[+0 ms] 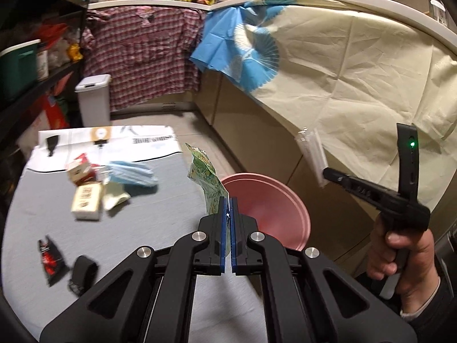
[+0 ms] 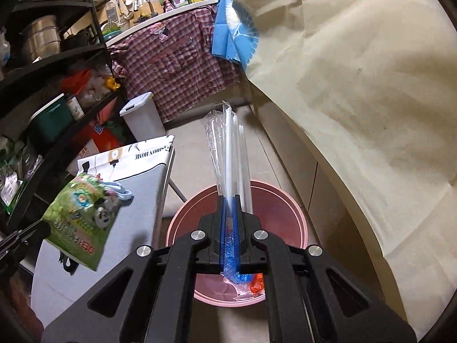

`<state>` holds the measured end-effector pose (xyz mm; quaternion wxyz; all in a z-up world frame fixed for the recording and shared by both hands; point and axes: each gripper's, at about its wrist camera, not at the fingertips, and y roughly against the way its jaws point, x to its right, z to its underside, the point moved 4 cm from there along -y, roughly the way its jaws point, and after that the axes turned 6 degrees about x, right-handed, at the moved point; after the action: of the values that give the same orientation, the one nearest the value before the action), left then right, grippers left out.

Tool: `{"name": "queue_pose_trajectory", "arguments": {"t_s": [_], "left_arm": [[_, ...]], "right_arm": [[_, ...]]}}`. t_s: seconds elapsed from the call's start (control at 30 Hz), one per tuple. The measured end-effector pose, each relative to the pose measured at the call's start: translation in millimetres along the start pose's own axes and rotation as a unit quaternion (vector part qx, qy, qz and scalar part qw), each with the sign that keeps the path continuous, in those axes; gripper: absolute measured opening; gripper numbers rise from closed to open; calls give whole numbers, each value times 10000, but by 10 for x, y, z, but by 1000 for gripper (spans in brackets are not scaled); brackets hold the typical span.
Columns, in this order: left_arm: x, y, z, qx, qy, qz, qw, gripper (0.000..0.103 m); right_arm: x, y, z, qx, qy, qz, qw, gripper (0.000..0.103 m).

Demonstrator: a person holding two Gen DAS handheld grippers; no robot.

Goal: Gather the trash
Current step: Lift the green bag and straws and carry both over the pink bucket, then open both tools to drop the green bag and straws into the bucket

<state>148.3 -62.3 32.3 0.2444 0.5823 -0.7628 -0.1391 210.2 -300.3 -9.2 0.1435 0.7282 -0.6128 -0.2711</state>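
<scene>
The left claw [image 1: 230, 200] is shut tight on a green snack bag [image 1: 207, 175], just above the pink bucket [image 1: 274, 214]. The right claw [image 2: 230, 200] pinches a clear straw packet [image 2: 228, 154] right over that bucket [image 2: 285, 200] (some trash already sits inside). Best to let go only once each piece hangs above the middle.

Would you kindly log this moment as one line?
left gripper: shut on green wrapper | right gripper: shut on clear packet | pink bin: below

Two tools [image 1: 229, 200], one pink basin [image 2: 297, 214]
</scene>
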Motion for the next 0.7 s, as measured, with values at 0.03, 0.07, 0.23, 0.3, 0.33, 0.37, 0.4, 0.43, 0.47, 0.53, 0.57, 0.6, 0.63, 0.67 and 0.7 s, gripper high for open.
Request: {"name": "queue_pose_trajectory", "arguments": {"t_s": [0.03, 0.07, 0.23, 0.3, 0.33, 0.37, 0.4, 0.43, 0.47, 0.53, 0.57, 0.6, 0.63, 0.67, 0.7], "left_arm": [[38, -54, -8, -12, 5, 41, 10000, 2], [67, -100, -10, -26, 12, 80, 10000, 2], [199, -395, 26, -180, 102, 282, 9994, 2], [238, -504, 46, -239, 120, 340, 9991, 2], [255, -556, 54, -267, 127, 364, 9989, 2], [269, -593, 57, -287, 132, 379, 9988, 2], [280, -643, 65, -315, 138, 399, 9986, 2], [288, -688, 70, -343, 139, 412, 9985, 2], [296, -730, 76, -368, 139, 422, 9983, 2], [306, -810, 94, -423, 145, 449, 9980, 2], [309, -838, 102, -441, 147, 458, 9979, 2], [309, -869, 110, -462, 148, 468, 9977, 2], [307, -902, 123, -489, 153, 477, 9975, 2], [310, -925, 127, -504, 156, 479, 9975, 2], [305, -954, 139, -530, 163, 485, 9973, 2]], "right_arm": [[-5, -26, -4, -10, 2, 12, 10000, 5], [-4, -50, -4, -22, 3, 25, 10000, 5], [-17, -187, 11, -125, 38, 51, 9999, 5], [-8, -228, 15, -171, 35, 64, 9998, 5], [-5, -253, 19, -195, 41, 77, 9998, 5], [1, -276, 21, -210, 53, 82, 9997, 5], [0, -293, 22, -218, 62, 92, 9997, 5], [6, -305, 25, -226, 64, 103, 9997, 5], [14, -323, 27, -238, 63, 117, 9996, 5], [28, -352, 29, -262, 51, 134, 9996, 5], [32, -373, 32, -278, 46, 140, 9995, 5], [32, -392, 36, -292, 49, 144, 9995, 5], [37, -404, 33, -302, 56, 145, 9994, 5], [32, -417, 27, -315, 64, 148, 9994, 5], [31, -438, 30, -334, 71, 152, 9993, 5]]}}
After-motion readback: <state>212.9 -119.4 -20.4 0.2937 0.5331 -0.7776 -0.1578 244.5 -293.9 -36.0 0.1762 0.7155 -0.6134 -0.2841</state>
